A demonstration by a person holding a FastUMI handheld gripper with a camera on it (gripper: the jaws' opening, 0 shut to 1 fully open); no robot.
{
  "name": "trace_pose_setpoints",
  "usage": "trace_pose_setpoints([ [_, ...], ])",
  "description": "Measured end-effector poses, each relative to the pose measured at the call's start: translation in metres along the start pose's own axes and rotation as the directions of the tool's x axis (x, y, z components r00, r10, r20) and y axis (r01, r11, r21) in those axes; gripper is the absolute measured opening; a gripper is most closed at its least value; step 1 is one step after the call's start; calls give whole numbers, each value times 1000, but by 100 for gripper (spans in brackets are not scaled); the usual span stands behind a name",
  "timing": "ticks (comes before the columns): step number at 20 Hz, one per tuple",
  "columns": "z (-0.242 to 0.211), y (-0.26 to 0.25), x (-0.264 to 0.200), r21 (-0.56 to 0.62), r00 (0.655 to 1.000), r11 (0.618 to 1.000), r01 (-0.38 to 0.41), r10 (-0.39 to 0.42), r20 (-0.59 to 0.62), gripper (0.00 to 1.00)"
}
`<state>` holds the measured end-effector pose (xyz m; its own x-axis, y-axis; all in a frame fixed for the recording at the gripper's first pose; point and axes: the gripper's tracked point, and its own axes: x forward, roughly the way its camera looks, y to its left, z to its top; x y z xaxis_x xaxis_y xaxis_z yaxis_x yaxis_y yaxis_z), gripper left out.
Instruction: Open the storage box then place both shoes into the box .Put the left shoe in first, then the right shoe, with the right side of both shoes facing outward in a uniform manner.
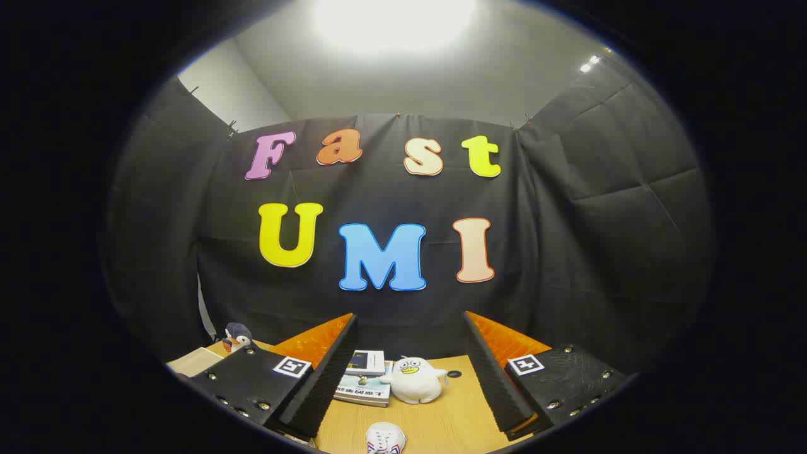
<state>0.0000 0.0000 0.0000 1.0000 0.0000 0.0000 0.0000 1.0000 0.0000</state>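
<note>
Nearest the camera, the gripper holds its two fingers wide apart with nothing between them. They point level and high toward the booth wall rather than down at the work, which I judge to be a carrying or approach pose, not a grasp.

Just below the gap between the fingers, at the near end of the light wooden surface, lies one small white shoe with red and blue side stripes. Only its toe end shows, so I cannot tell whether it is the left or the right. It lies free, untouched, probably laid out for pickup.

Beyond the fingers, toward the wall, sit one white round plush toy with a yellow beak and, touching it on its left, a stack of two books. One dark blue penguin plush stands at the far corner behind the left finger, beside a pale flat sheet or board. These look like bystanders pushed back from the work area.

The count: one shoe, two plush toys, two books.
</note>
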Motion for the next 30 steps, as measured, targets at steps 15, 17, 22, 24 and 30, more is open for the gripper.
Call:
trace_pose_setpoints([
  [15,-5,8,3,28,999,999,-38,38,-6,98],
  [17,-8,10,4,33,999,998,-46,47,-12,98],
  [22,-29,27,19,72,994,993,-91,95,-60,98],
  [24,-41,41,26,99,987,987,-127,136,-89,98],
  [30,-87,98,36,238,917,928,-286,338,-214,98],
])
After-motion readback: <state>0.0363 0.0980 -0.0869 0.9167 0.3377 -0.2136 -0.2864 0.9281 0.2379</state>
